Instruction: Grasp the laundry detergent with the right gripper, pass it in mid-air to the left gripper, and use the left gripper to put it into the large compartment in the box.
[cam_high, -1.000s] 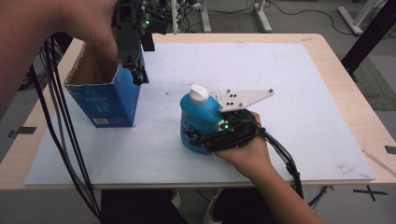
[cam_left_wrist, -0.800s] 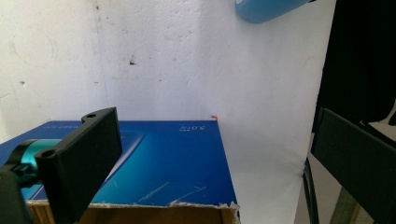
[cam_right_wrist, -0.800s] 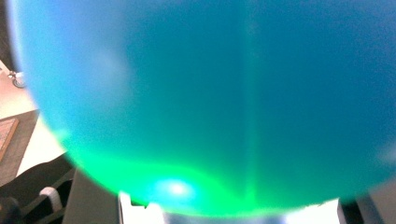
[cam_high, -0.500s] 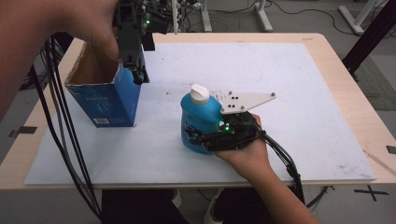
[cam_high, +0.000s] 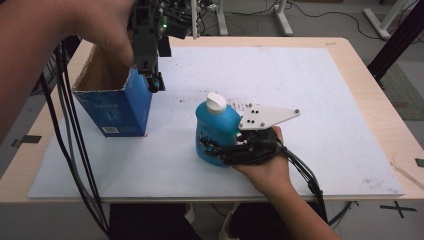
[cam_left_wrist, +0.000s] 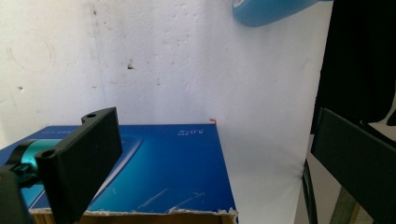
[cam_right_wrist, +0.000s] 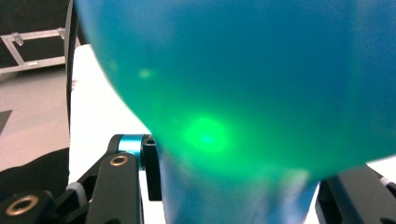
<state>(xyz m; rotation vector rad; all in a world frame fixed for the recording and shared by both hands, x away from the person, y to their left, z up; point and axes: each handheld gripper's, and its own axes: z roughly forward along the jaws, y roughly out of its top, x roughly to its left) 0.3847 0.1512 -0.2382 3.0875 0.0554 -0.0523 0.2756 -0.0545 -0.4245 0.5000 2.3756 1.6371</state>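
Observation:
A blue bottle (cam_high: 218, 126) with a white cap (cam_high: 216, 102) stands upright on the white sheet, a little in front of the table's middle. My right gripper (cam_high: 210, 148) comes at it from the right, low on its body. Its jaws have just been closing and now press on the bottle (cam_right_wrist: 243, 93), which bulges between them in the right gripper view (cam_right_wrist: 236, 191). An open-topped blue cardboard box (cam_high: 120, 107) stands at the left. My left gripper (cam_high: 155, 82) hangs over its right rim with the jaws wide apart (cam_left_wrist: 215, 158), above the box wall (cam_left_wrist: 173, 168).
A white sheet (cam_high: 310, 80) covers most of the wooden table (cam_high: 385, 100). Black cables (cam_high: 75, 150) hang off the left edge, and another cable (cam_high: 305, 175) trails from my right gripper toward the front edge. The bottle's base (cam_left_wrist: 275, 9) shows beyond the box.

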